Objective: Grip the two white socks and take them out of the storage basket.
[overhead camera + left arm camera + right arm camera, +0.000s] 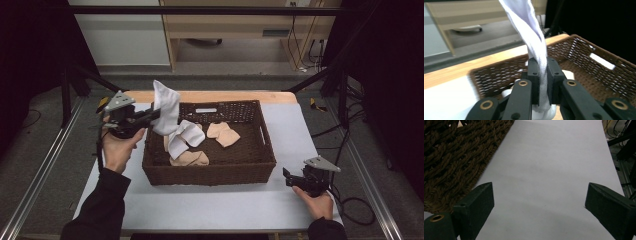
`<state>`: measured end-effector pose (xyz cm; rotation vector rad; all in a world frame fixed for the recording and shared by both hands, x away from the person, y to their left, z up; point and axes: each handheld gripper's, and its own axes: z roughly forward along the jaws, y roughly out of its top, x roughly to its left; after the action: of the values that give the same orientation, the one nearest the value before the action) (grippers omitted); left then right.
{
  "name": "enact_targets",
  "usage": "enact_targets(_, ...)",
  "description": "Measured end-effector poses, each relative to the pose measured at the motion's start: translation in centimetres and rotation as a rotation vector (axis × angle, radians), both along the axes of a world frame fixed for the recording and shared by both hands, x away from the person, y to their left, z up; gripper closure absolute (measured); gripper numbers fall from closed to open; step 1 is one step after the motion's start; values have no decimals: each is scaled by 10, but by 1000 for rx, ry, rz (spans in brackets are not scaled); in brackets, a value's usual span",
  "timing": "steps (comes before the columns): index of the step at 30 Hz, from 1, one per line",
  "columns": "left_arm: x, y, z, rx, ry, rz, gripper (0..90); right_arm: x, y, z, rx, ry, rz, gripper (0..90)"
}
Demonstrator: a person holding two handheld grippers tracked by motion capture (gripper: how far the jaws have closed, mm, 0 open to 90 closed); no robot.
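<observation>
Sock (165, 106) pinched in left hand-held gripper (540, 82) hangs over basket rim (150, 150).

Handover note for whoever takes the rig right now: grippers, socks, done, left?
Left gripper: shut on white sock, lifted over the basket's left rim.
Right gripper: open, empty, low over the table right of the basket.
In basket: another white sock, beige socks.
Done: one sock picked up.
Left: probably set it down outside and fetch the rest.
</observation>
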<state>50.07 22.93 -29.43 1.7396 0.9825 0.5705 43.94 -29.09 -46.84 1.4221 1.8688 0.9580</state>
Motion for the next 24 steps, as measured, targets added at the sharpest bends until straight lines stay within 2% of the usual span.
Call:
enact_targets(1, -3, 7, 1, -6, -1, 11, 822, 0, 0, 0, -1, -1, 0, 88)
enact_targets(2, -3, 7, 1, -6, -1, 11, 822, 0, 0, 0, -1, -1, 0, 88)
enact_targets(3, -9, 21, 1, -28, -6, 28, 822, 0, 0, 0, 1, 2, 0, 88)
enact_targets(5, -16, 34, 1, -42, -15, 48, 822, 0, 0, 0, -1, 1, 0, 88)
enact_targets(6, -16, 34, 1, -42, -15, 48, 822, 0, 0, 0, -1, 1, 0, 88)
enact_targets(10, -32, 62, 3, -71, -50, 100, 822, 0, 0, 0, -2, 1, -2, 88)
enact_targets(11, -40, 74, 2, -54, -63, 130, 822, 0, 0, 0, -3, 2, -1, 88)
enact_targets(12, -40, 74, 2, -54, -63, 130, 822, 0, 0, 0, -3, 2, -1, 88)
enact_targets(13, -46, 86, -4, -43, -60, 158, 822, 0, 0, 0, -3, 2, -2, 88)
enact_targets(14, -46, 86, -4, -43, -60, 158, 822, 0, 0, 0, -3, 2, -2, 88)
enact_targets(15, -50, 98, -14, -46, -39, 181, 822, 0, 0, 0, -4, 1, -1, 88)
enact_targets(16, -50, 98, -14, -46, -39, 181, 822, 0, 0, 0, -4, 1, -1, 88)
enact_targets(17, -51, 108, -27, -39, -7, 201, 822, 0, 0, 0, -5, 2, -2, 88)
enact_targets(18, -51, 112, -34, -43, 12, 208, 822, 0, 0, 0, -5, 4, -2, 88)
enact_targets(23, -48, 124, -69, -28, 96, 227, 822, 0, 1, -1, -6, 10, -1, 88)
enact_targets(24, -48, 124, -69, -28, 96, 227, 822, 0, 1, -1, -6, 10, -1, 88)
